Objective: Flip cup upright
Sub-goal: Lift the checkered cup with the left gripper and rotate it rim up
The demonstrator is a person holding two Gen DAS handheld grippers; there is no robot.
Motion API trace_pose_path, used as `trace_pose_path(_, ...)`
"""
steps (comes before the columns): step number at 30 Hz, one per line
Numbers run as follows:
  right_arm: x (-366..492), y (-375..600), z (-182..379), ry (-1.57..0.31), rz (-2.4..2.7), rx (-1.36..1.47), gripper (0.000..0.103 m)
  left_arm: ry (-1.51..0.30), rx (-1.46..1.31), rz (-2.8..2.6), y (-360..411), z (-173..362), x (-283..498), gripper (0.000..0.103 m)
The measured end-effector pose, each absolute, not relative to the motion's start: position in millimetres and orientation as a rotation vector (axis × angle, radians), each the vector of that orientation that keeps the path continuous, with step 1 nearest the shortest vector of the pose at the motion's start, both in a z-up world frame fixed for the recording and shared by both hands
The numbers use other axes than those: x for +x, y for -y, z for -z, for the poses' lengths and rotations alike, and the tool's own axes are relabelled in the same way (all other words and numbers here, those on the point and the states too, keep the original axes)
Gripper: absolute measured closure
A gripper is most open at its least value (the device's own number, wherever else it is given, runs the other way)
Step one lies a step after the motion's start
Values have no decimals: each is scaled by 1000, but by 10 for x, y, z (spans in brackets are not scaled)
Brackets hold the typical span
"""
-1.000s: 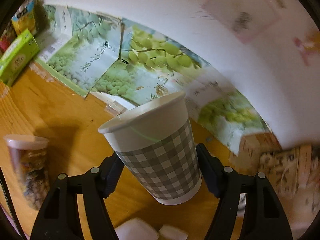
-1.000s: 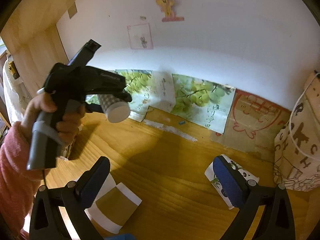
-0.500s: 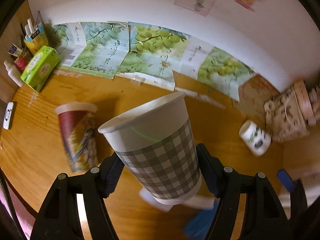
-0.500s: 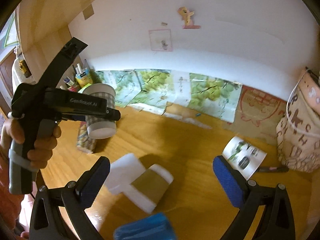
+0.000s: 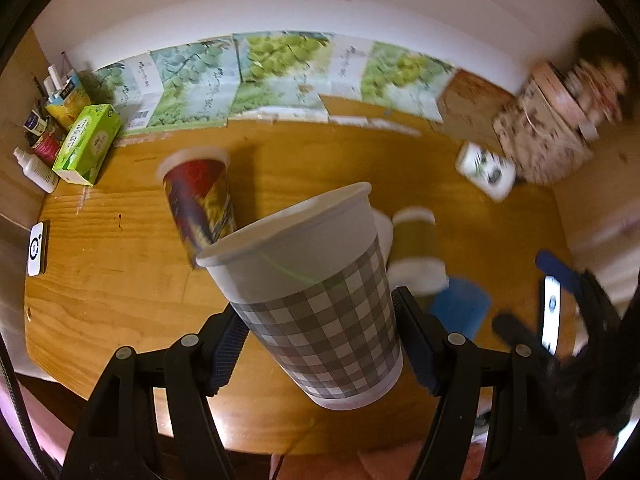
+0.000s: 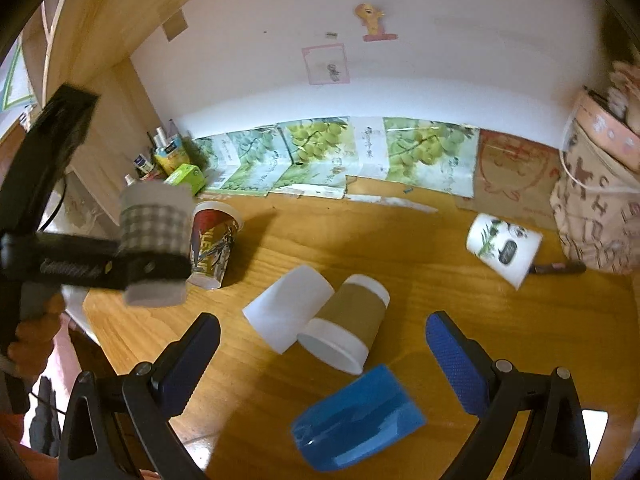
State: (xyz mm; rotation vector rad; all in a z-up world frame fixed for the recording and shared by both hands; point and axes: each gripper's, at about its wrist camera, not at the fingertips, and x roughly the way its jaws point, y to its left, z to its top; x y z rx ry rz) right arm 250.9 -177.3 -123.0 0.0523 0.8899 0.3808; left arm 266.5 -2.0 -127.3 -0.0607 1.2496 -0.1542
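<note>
Left wrist view shows the left gripper with its fingers clamped on the checked cup, one blue pad on each side of the lower wall; the cup is held in the air above the desk, its rim up and tilted a little to the left, its base nearest to the camera. Behind it, toward the back edge of the desk, the red printed cup stands with its rim up; to the right lie the brown sleeved cup, touching a plain white cup at its side, and the blue cup, both cups on their sides; the panda cup lies tilted near the right edge, just beside the patterned bag. A green box sits in the back left corner; a small white device lies at the left edge.

From the right wrist view, the right gripper hangs over the blue cup and the two touching cups, its fingers wide apart and holding nothing; the checked cup appears blurred at the left, in front of the red printed cup.
</note>
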Motion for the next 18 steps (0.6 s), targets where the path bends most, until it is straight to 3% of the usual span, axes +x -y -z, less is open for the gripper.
trace_pose_path(18, 1803, 1489, 1654, -1036, -276, 401, 0, -1355, 107, 474, -50, 1945, 1905, 29)
